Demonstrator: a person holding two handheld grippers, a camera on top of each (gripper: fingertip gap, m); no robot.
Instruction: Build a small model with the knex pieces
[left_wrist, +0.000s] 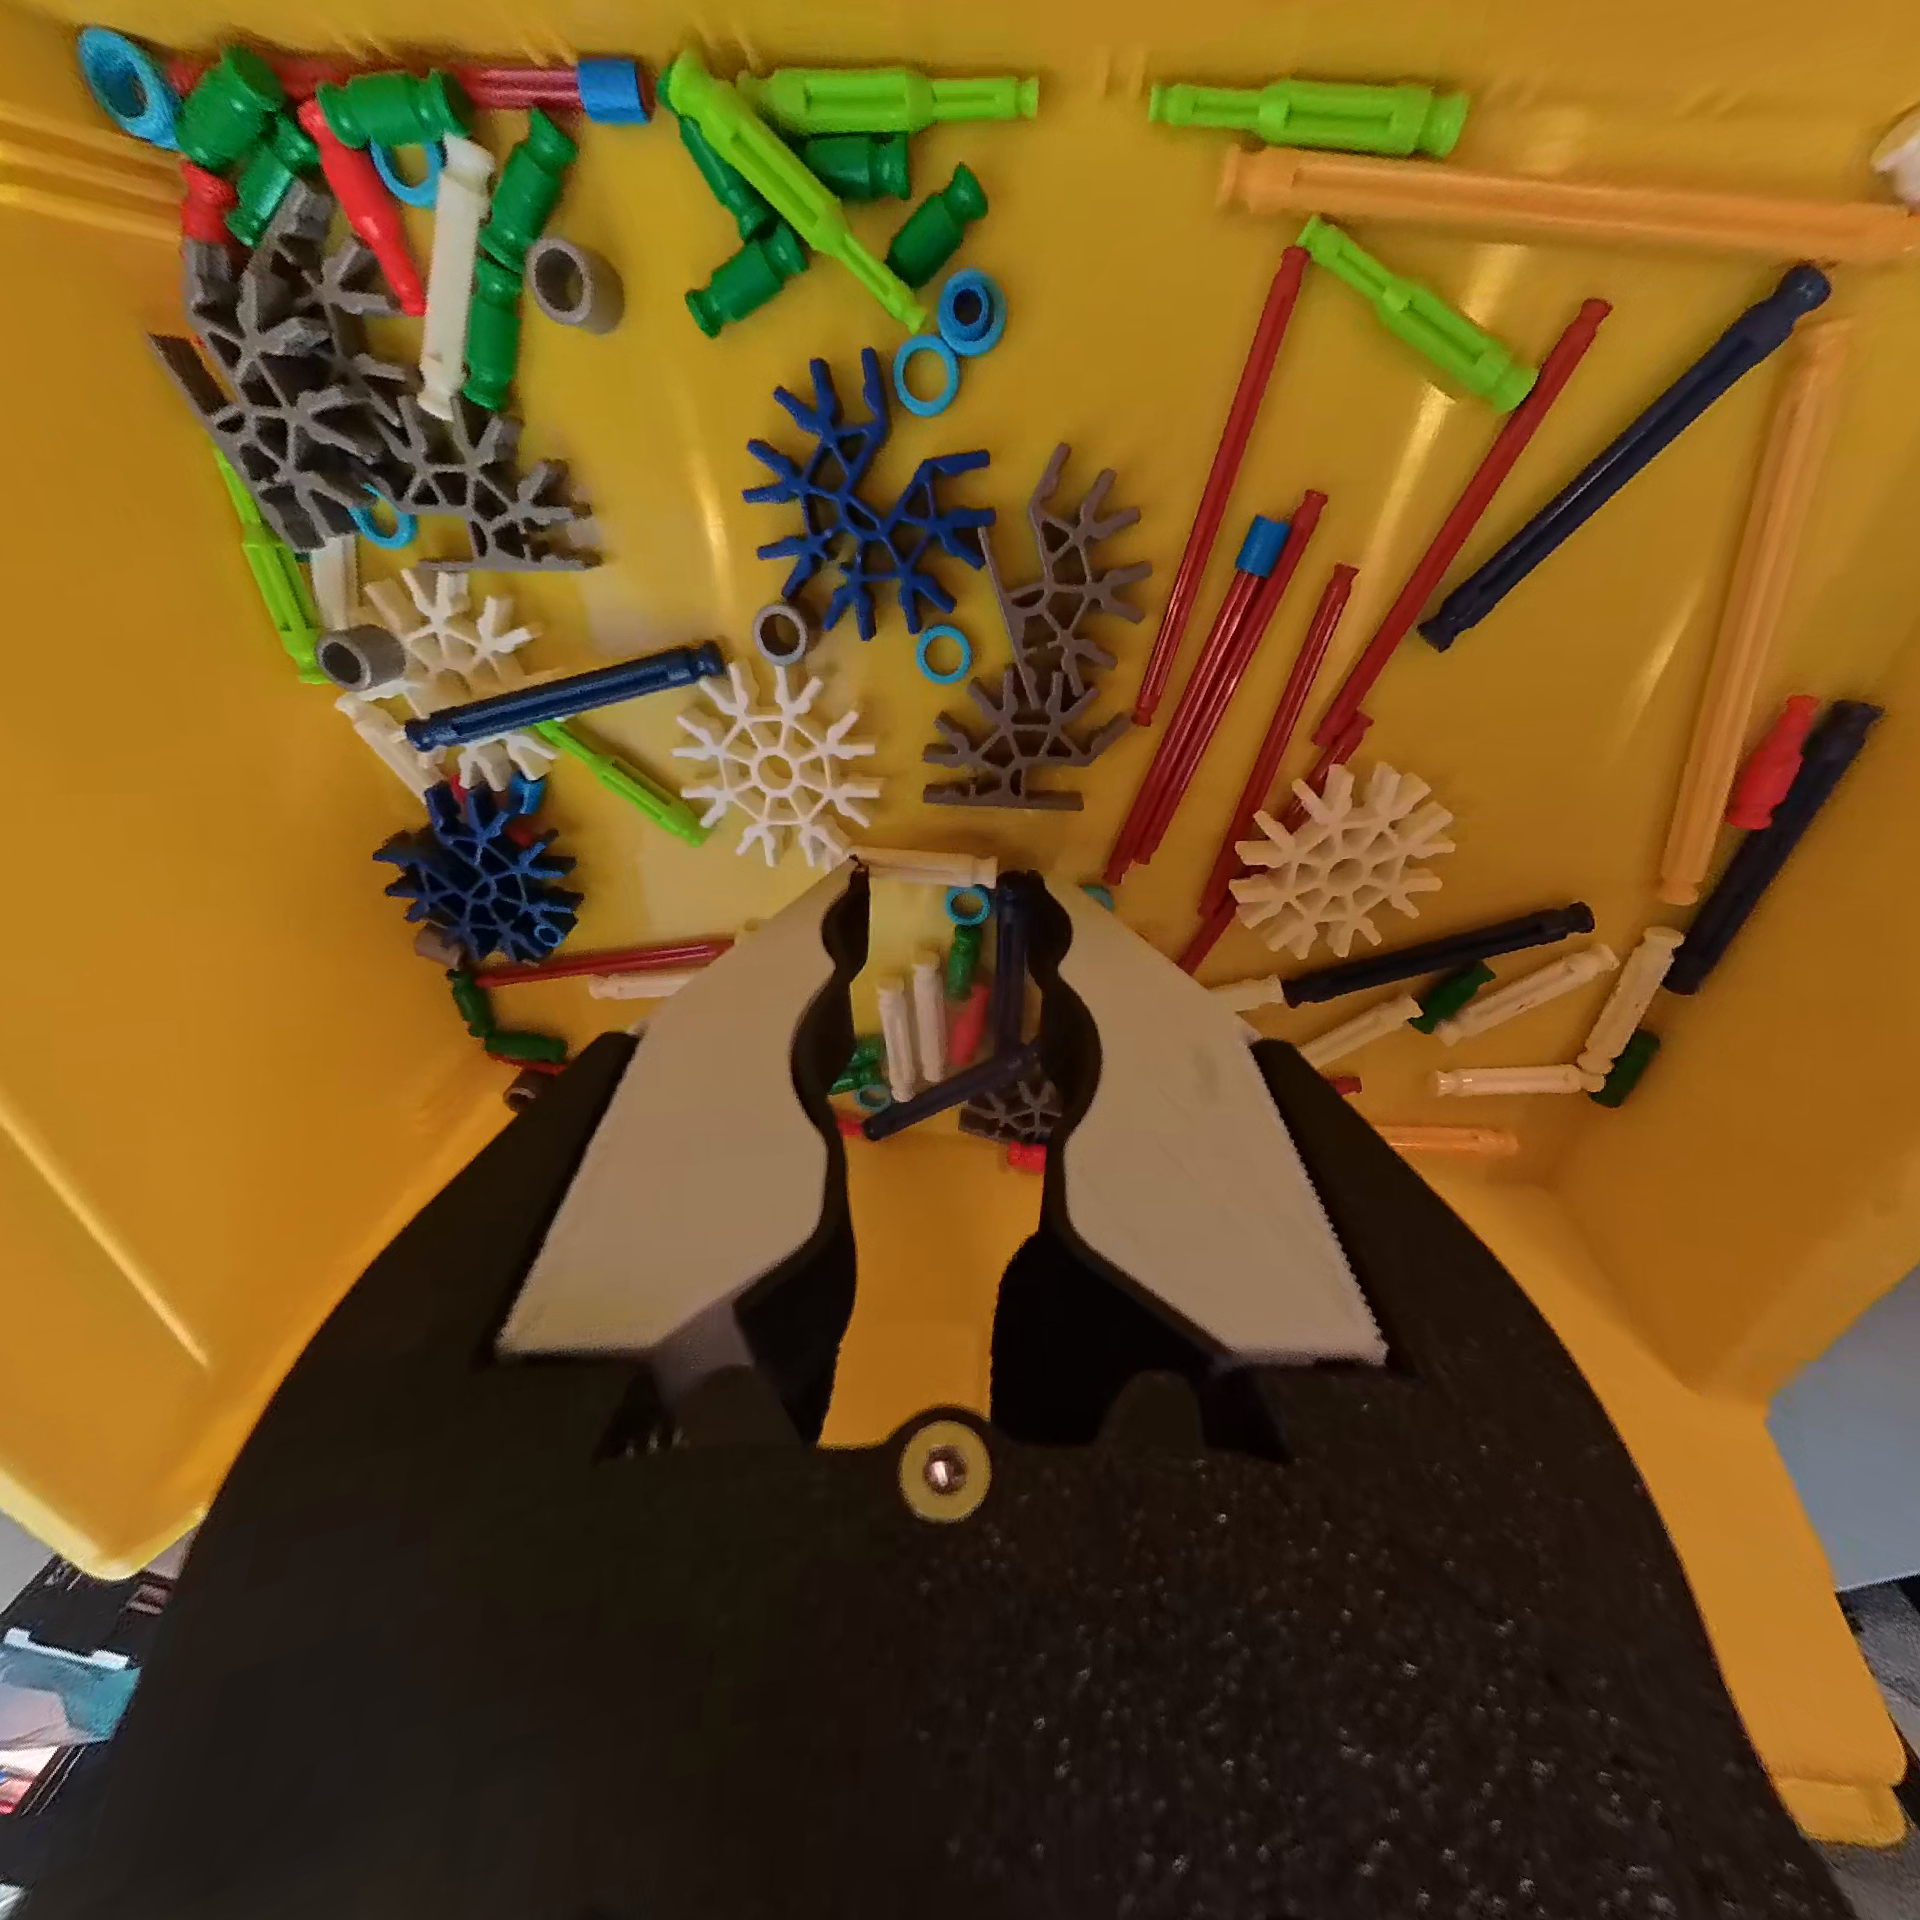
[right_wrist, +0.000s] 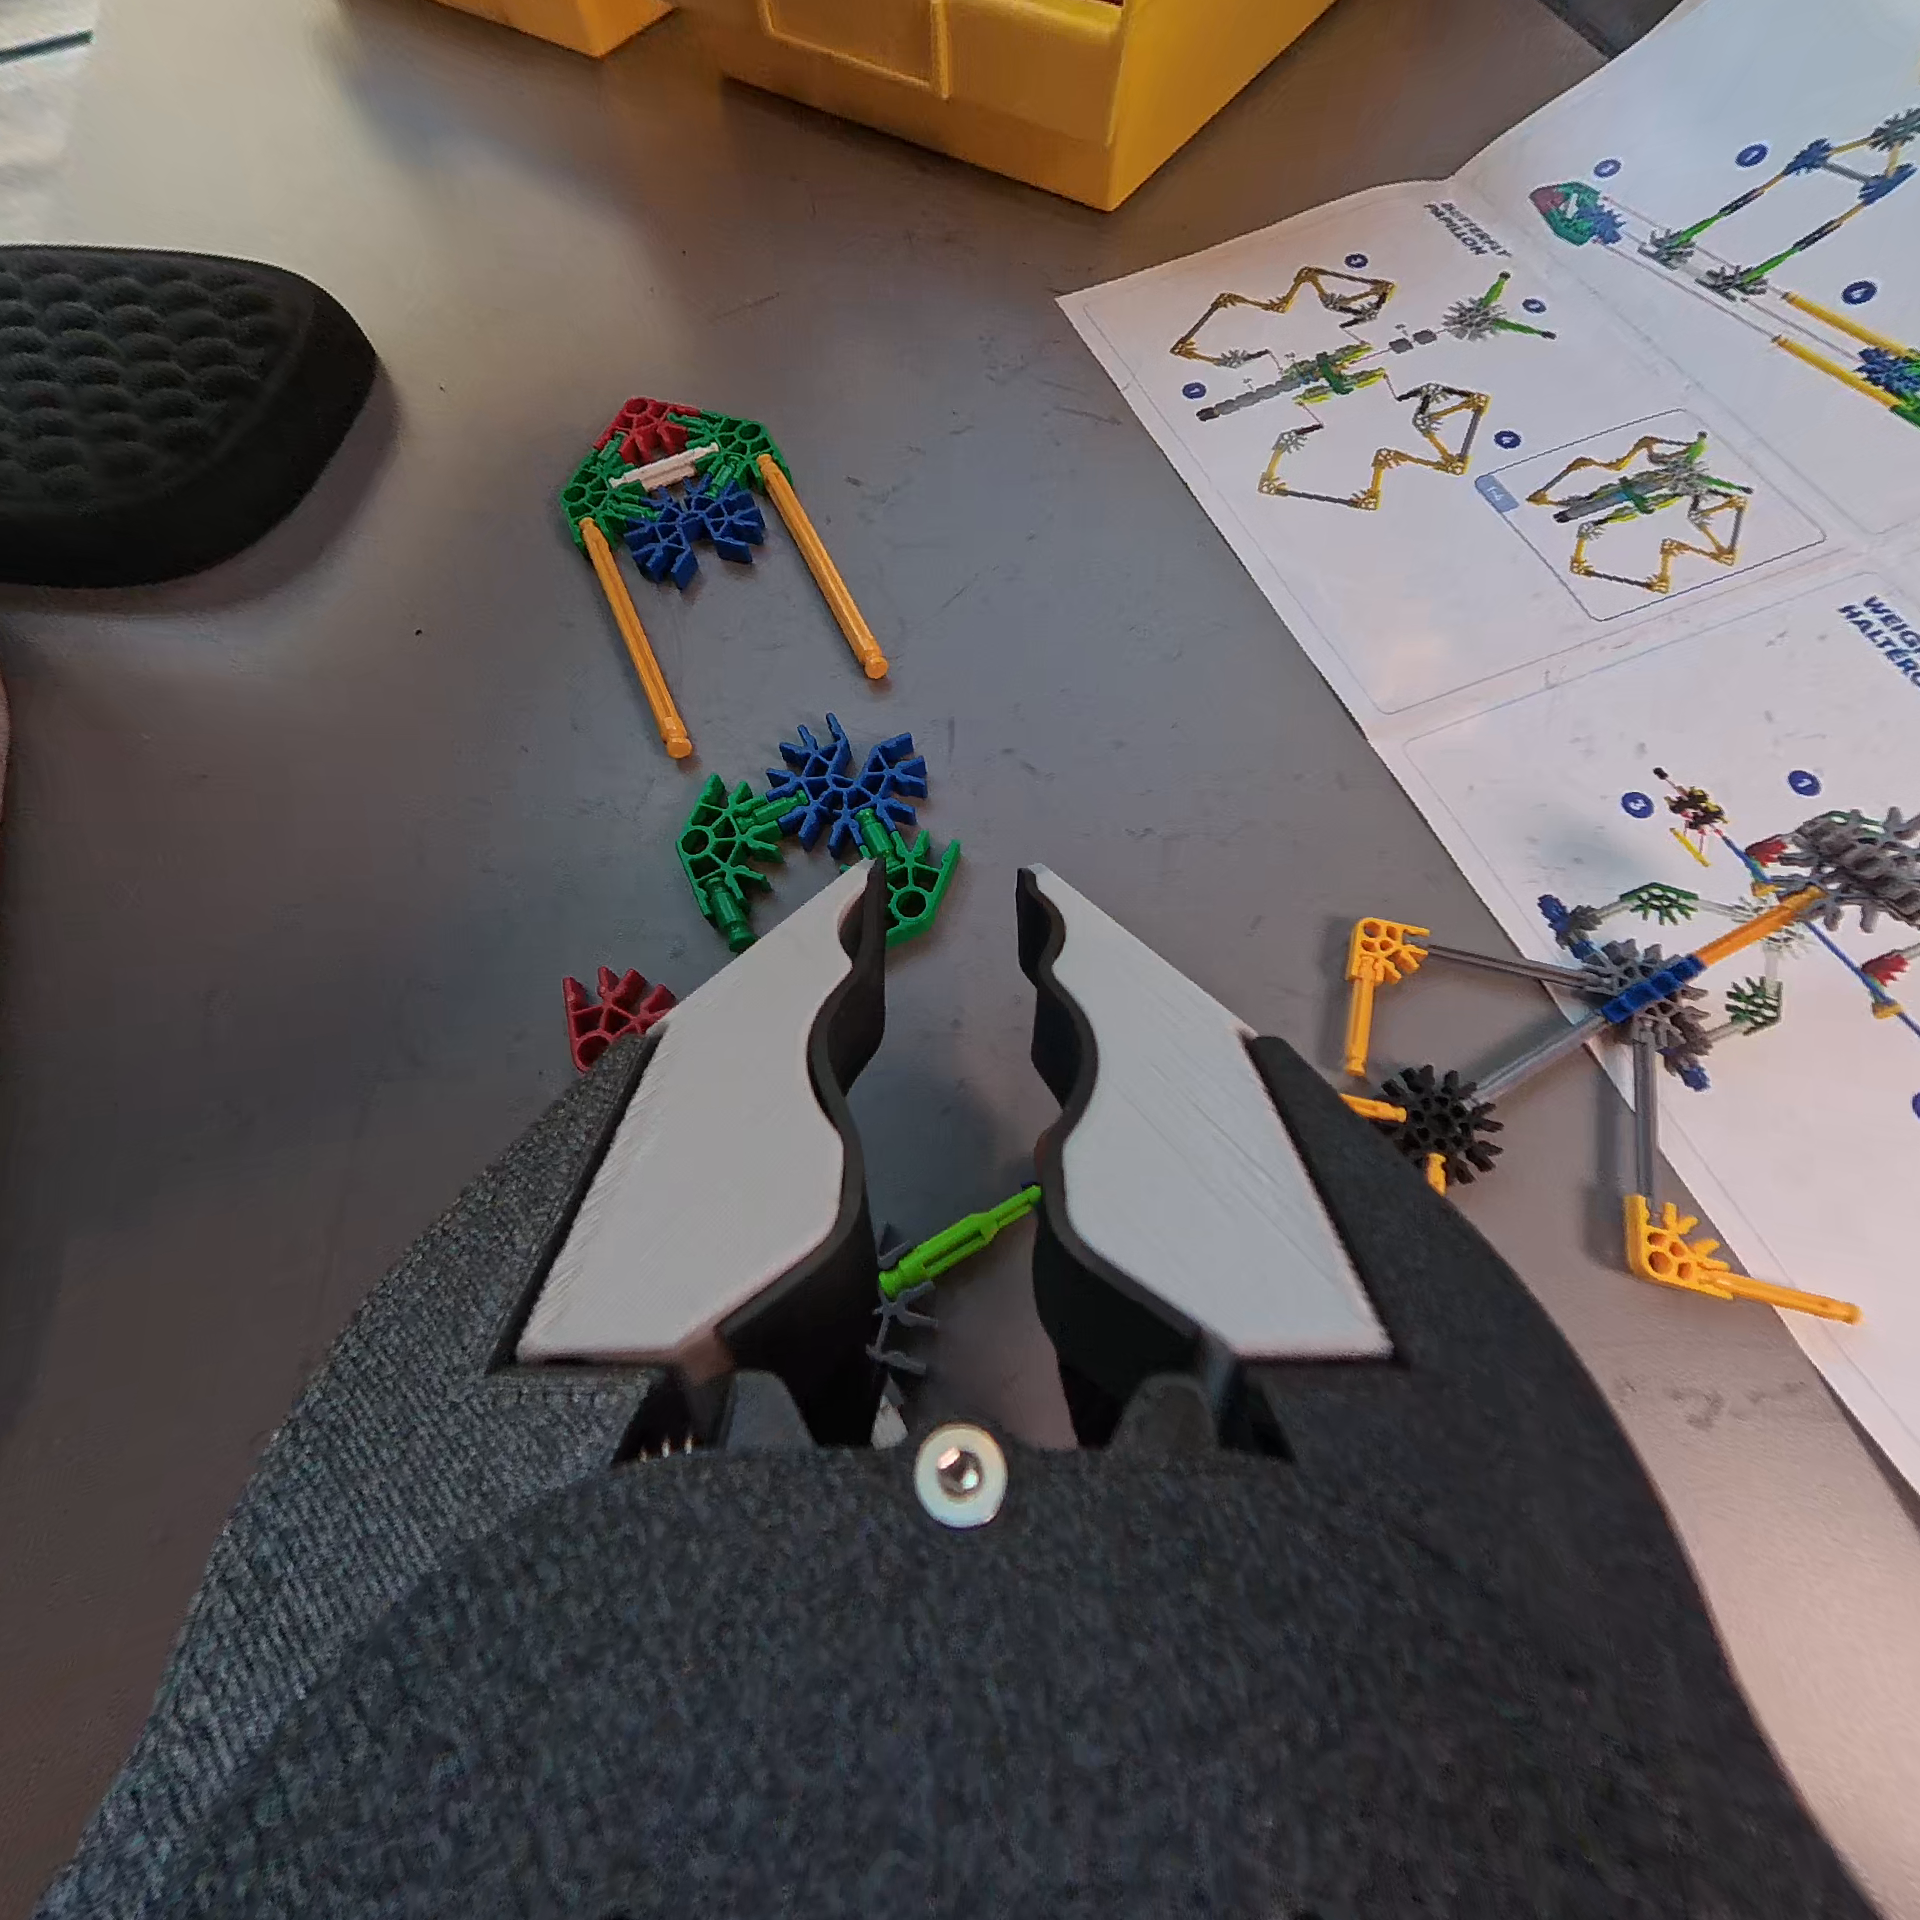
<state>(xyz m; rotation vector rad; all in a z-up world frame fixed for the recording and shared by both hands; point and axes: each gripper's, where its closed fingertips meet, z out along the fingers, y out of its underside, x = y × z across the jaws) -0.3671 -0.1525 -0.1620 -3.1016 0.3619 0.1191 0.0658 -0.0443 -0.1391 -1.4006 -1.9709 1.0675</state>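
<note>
Two grippers, both w/ jaws spread, nothing held. Left gripper (left_wrist: 951, 883) hangs inside yellow bin (left_wrist: 156, 935), tips over a navy rod (left_wrist: 1010, 961) and white rods (left_wrist: 914, 1023) near the bin's front wall. Right gripper (right_wrist: 951, 883) is over grey table (right_wrist: 312, 935), just beside green-blue piece (right_wrist: 821, 821); lime rod (right_wrist: 961, 1236) below the jaws.

The right gripper (right_wrist: 951, 883) hangs over the grey worktop (right_wrist: 312, 935), jaws apart. A green-and-blue connector cluster (right_wrist: 816, 821) lies just beside its tips.
</note>
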